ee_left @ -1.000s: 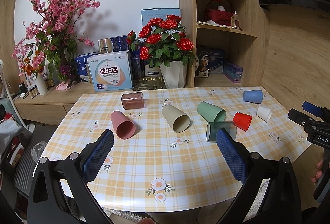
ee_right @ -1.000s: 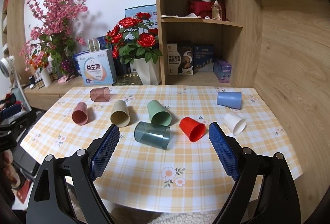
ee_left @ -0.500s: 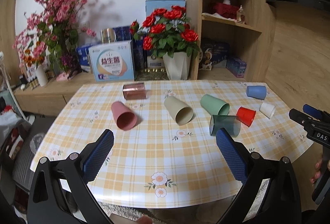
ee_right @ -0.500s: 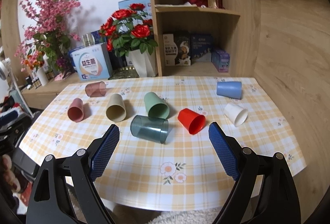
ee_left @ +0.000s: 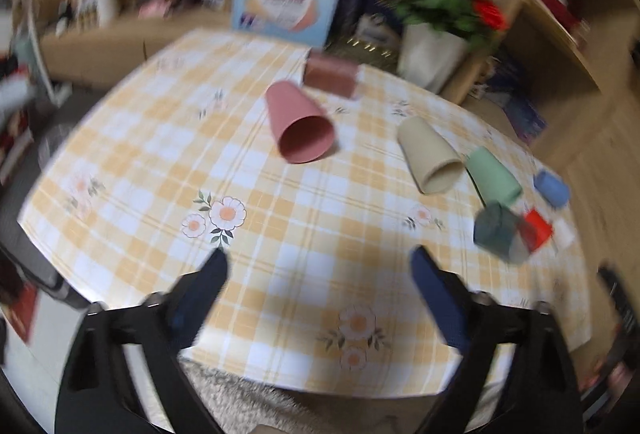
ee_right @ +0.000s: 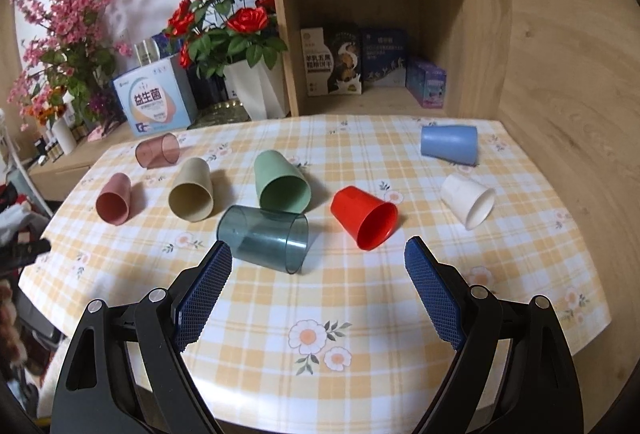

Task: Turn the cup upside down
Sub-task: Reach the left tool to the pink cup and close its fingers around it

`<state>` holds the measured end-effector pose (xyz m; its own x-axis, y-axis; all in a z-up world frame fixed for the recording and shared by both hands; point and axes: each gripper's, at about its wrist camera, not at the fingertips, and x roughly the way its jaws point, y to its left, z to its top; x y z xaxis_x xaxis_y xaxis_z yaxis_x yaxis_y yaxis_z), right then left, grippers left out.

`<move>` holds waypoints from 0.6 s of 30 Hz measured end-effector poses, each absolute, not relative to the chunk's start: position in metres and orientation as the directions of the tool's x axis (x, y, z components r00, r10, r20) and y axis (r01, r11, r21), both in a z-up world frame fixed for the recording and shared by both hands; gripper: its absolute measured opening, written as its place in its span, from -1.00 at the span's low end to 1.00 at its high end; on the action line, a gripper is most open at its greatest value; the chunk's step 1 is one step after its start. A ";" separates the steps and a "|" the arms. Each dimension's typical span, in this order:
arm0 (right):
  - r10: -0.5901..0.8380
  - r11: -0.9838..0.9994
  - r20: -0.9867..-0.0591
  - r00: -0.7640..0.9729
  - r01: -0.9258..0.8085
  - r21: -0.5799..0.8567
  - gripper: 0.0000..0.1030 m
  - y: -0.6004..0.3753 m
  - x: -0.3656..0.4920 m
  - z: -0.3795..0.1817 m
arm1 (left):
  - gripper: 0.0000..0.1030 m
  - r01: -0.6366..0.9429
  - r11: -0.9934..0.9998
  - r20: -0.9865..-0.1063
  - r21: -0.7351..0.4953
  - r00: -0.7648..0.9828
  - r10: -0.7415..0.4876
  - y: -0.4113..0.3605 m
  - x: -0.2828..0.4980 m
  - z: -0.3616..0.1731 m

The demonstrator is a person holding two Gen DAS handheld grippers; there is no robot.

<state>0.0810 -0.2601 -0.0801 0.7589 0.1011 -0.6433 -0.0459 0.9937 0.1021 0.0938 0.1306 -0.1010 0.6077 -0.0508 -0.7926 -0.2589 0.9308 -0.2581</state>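
Since half a second ago the left gripper [ee_left: 318,262] has swung left and forward over the checked tablecloth [ee_left: 280,234], and its view is now smeared with motion, the pink cup [ee_left: 298,128] lying nearly dead ahead of its spread fingers. The right gripper [ee_right: 318,254] has only crept a little nearer the table; its fingers are also spread wide and hold nothing.

Left to right in the right wrist view, every cup lies on its side: the pink cup [ee_right: 114,198], a clear brownish tumbler [ee_right: 157,150] behind it, a beige cup [ee_right: 192,190], a green cup [ee_right: 282,182], a smoky teal tumbler [ee_right: 264,234] just ahead of the right gripper's left finger, a red cup [ee_right: 364,216], a white cup [ee_right: 468,200] and a blue cup [ee_right: 450,144] at the back.

These look like light, stiff plastic cups, smooth and tapered, so likely to roll or slip out toward the narrow end. A hold across the mid-wall, nearer the wider rim, seems safest. Which cup is meant I cannot tell; the pink one looks the left gripper's likely target.
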 end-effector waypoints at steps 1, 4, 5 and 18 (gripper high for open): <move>0.104 0.993 -0.650 0.753 -0.045 0.106 0.66 -0.260 0.085 -0.084 | 0.53 -0.278 0.918 -0.798 -0.283 0.599 -0.065 0.140 0.103 -0.103; 0.108 0.993 -0.673 0.732 -0.044 0.112 0.66 -0.260 0.093 -0.096 | 0.53 -0.326 0.884 -0.804 -0.334 0.589 -0.086 0.163 0.139 -0.105; 0.110 0.992 -0.681 0.724 -0.044 0.114 0.66 -0.260 0.096 -0.100 | 0.53 -0.333 0.878 -0.806 -0.344 0.585 -0.093 0.170 0.156 -0.105; 0.088 0.994 -0.736 0.672 -0.009 0.111 0.66 -0.268 0.120 -0.126 | 0.54 -0.442 0.823 -0.890 -0.357 0.428 -0.156 0.206 0.304 -0.153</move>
